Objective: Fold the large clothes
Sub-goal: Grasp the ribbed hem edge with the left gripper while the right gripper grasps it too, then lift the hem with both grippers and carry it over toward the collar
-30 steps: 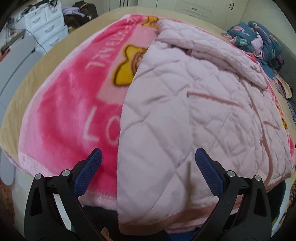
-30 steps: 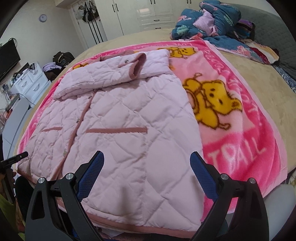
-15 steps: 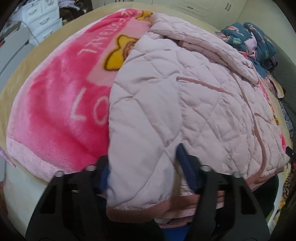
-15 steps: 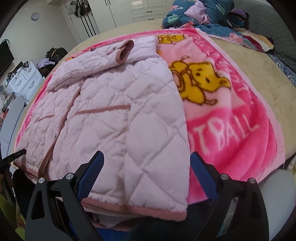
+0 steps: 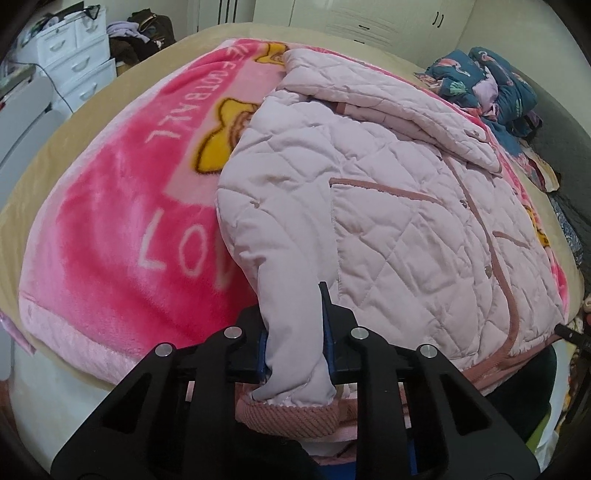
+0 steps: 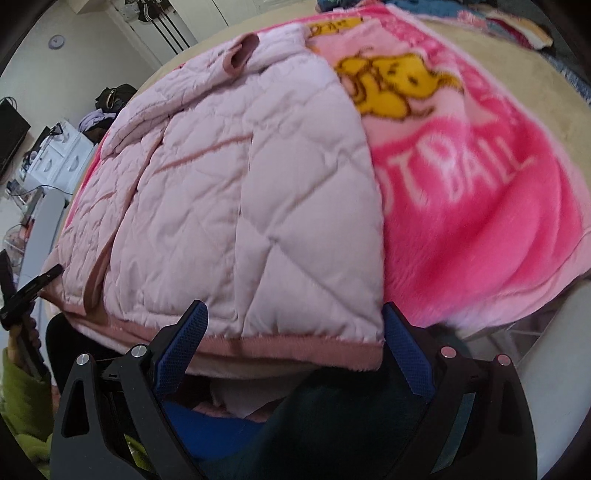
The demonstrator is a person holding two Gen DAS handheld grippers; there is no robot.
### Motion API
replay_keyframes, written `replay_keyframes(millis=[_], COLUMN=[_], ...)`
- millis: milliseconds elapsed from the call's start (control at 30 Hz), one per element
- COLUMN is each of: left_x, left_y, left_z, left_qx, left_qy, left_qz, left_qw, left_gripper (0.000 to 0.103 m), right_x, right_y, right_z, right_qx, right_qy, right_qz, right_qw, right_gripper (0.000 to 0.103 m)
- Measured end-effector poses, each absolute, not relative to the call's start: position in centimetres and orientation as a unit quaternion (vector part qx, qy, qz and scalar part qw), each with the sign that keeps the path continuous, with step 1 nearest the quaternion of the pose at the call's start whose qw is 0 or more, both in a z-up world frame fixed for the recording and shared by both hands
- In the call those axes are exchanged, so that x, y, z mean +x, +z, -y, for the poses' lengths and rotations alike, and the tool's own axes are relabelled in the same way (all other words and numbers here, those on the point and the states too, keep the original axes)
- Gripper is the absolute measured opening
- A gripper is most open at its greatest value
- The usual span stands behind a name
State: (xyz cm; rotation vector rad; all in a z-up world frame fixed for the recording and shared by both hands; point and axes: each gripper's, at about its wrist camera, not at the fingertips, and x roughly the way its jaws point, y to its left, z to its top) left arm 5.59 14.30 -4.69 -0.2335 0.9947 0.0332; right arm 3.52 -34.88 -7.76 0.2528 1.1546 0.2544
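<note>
A pale pink quilted jacket [image 5: 369, 221] lies front up on a bright pink bear blanket [image 5: 110, 221], with its ribbed hem at the near bed edge. My left gripper [image 5: 295, 325] has its jaws closing on the hem's left corner. The blue pads press a bunched fold of fabric between them. In the right wrist view the jacket [image 6: 240, 184] fills the middle. My right gripper [image 6: 293, 314] is open, low over the hem's right corner. The hem lies between its blue fingers [image 6: 184, 339], and they do not squeeze it.
The blanket [image 6: 480, 203] covers a tan bed [image 5: 37, 155]. A heap of dark patterned clothes [image 5: 491, 85] sits at the far right. White drawers [image 5: 74, 55] and closets [image 5: 369, 22] line the walls. A green sleeve [image 6: 18, 406] shows at the lower left.
My left jaws went from wide open to clamped on the jacket's hem corner, gathering it into a fold. The right gripper sank and came closer to the hem, still open.
</note>
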Motion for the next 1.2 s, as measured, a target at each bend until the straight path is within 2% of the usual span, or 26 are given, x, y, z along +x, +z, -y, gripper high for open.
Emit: replay_keyframes(millis=[233,300,367,467,567,700,800,867,933,1000,1033,1133,1200], left_x=[5.4,5.3,5.2,5.0,4.8,4.5,4.4,4.4,4.3,4.3,4.3,4.3,4.3], left_y=[-5.1,-5.3,-5.7,-6.1,-6.4,-6.9,-7.1,-7.2,-7.3,-7.4,-7.4,-6.9,-6.4], left_z=[-14.6,-14.9,-15.2,-15.5,-15.6,-15.8,-15.5,-15.2,-15.1,-15.2,-15.0,-14.3,-13.9], left_qx=[-0.111,-0.114,-0.119,-0.126,-0.121,-0.121,-0.115,-0.104,-0.102,-0.105,-0.102,-0.085,-0.073], left_qy=[0.017,0.019,0.021,0.022,0.023,0.022,0.016,0.015,0.013,0.013,0.014,0.01,0.014], left_qz=[-0.48,-0.482,-0.486,-0.493,-0.498,-0.505,-0.508,-0.512,-0.513,-0.513,-0.514,-0.508,-0.503], left_qw=[0.87,0.869,0.865,0.861,0.859,0.854,0.854,0.853,0.852,0.852,0.852,0.857,0.861], left_gripper=[0.015,0.017,0.02,0.025,0.03,0.038,0.039,0.041,0.041,0.041,0.04,0.023,0.016], right_x=[4.1,4.1,4.0,3.6,3.4,3.8,3.9,3.8,3.9,3.9,3.9,3.5,3.3], right_y=[-8.6,-8.6,-8.1,-7.0,-6.0,-6.7,-7.7,-8.1,-8.8,-9.2,-9.0,-7.7,-6.5], right_z=[34.9,34.9,35.2,35.5,35.4,35.6,35.8,35.9,35.7,35.8,35.8,35.3,35.1], right_qx=[0.156,0.153,0.151,0.156,0.153,0.16,0.168,0.172,0.17,0.174,0.173,0.157,0.154], right_qy=[0.144,0.145,0.147,0.163,0.177,0.17,0.162,0.161,0.157,0.156,0.156,0.175,0.186], right_qz=[-0.534,-0.532,-0.521,-0.5,-0.482,-0.496,-0.511,-0.515,-0.526,-0.529,-0.528,-0.509,-0.491], right_qw=[0.819,0.82,0.827,0.836,0.844,0.836,0.827,0.824,0.819,0.816,0.817,0.828,0.837], right_gripper=[0.079,0.067,0.046,0.033,0.03,0.032,0.04,0.05,0.056,0.056,0.054,0.029,0.022])
